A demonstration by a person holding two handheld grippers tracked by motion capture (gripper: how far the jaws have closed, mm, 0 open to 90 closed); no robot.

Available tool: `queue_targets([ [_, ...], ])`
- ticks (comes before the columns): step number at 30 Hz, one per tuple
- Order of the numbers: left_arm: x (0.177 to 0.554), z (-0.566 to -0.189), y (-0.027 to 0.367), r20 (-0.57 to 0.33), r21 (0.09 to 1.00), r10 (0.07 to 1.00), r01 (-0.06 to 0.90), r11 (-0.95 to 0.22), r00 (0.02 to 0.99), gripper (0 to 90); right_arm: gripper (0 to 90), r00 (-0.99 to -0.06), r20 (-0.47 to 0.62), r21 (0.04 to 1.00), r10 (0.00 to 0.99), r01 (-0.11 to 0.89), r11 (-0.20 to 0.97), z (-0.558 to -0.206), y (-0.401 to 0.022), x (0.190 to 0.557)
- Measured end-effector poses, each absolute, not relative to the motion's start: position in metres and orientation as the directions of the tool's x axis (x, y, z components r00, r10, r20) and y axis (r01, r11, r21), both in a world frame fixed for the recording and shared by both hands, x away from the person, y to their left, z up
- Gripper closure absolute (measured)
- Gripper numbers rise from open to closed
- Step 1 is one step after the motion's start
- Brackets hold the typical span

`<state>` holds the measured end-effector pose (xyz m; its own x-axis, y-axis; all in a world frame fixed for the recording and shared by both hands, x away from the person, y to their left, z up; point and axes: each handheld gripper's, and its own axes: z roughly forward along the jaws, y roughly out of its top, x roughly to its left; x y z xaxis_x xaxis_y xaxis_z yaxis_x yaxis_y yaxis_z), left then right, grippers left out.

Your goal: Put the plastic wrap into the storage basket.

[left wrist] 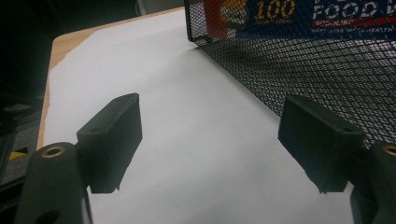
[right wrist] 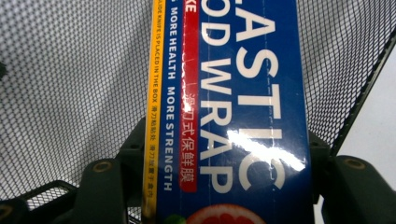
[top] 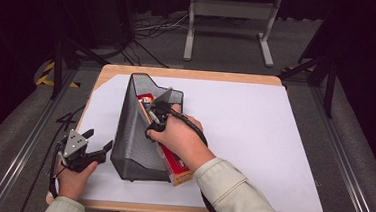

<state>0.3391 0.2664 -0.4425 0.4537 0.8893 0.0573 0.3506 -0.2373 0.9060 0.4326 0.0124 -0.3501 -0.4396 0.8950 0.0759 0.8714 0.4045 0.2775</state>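
Clamped by the jaws of the right gripper [top: 158, 115]: a long plastic wrap box [right wrist: 233, 112], blue with a yellow edge strip and white lettering, pinched across its width with a black jaw pressed against each long side in the right gripper view. Slanted lengthwise inside a black mesh file holder [top: 139, 132], far end of the box down among the mesh walls near the tall back, near end jutting out past the low front lip toward the person's side. Wrapped around the gripper body, the right hand [top: 181, 138], pale sleeve and black cable trailing back toward the bottom edge. Spread wide with nothing between them: the jaws of the left gripper [left wrist: 210, 140], hovering low over bare white sheet just beside the holder's left wall, one jaw close against the mesh but touch not certain. Through that mesh in the left gripper view, blue and red print of the same box. Below, gripping from behind, the left hand [top: 73, 178] at the near left corner. Underneath everything, a white sheet [top: 253, 140] covering most of the wooden surface [top: 188, 74], pale wood showing along the far edge and corners.
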Motion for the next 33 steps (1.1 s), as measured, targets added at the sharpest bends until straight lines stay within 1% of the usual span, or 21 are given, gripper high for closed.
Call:
queue_targets([
  [6, 0.339, -0.443, 0.266, 0.059, 0.905, 0.89, 0.352, -0.239, 0.452, 22.4, 39.1, -0.424, 0.088, 0.251, 0.901, 0.885, 0.392, -0.352, 0.01, 0.436],
  [9, 0.339, -0.443, 0.266, 0.062, 0.905, 0.89, 0.351, -0.24, 0.451, 22.5, 37.9, -0.426, 0.093, 0.259, 0.9, 0.883, 0.391, -0.352, 0.009, 0.435],
  [12, 0.339, -0.443, 0.265, 0.061, 0.905, 0.891, 0.352, -0.24, 0.45, 22.5, 33.7, -0.437, 0.108, 0.297, 0.893, 0.872, 0.39, -0.348, 0.008, 0.435],
  [15, 0.339, -0.443, 0.265, 0.06, 0.905, 0.891, 0.351, -0.239, 0.451, 22.5, 32.3, -0.441, 0.104, 0.296, 0.892, 0.869, 0.396, -0.348, 0.007, 0.434],
  [22, 0.339, -0.443, 0.266, 0.061, 0.905, 0.89, 0.352, -0.24, 0.452, 22.4, 31.9, -0.434, 0.134, 0.312, 0.891, 0.872, 0.378, -0.346, -0.002, 0.437],
  [27, 0.339, -0.443, 0.266, 0.061, 0.903, 0.89, 0.354, -0.242, 0.452, 22.4, 31.6, -0.422, 0.14, 0.341, 0.896, 0.87, 0.356, -0.341, -0.009, 0.438],
  [33, 0.338, -0.443, 0.267, 0.059, 0.905, 0.892, 0.352, -0.237, 0.447, 22.4, 31.0, -0.434, 0.139, 0.418, 0.89, 0.84, 0.345, -0.326, -0.014, 0.434],
])
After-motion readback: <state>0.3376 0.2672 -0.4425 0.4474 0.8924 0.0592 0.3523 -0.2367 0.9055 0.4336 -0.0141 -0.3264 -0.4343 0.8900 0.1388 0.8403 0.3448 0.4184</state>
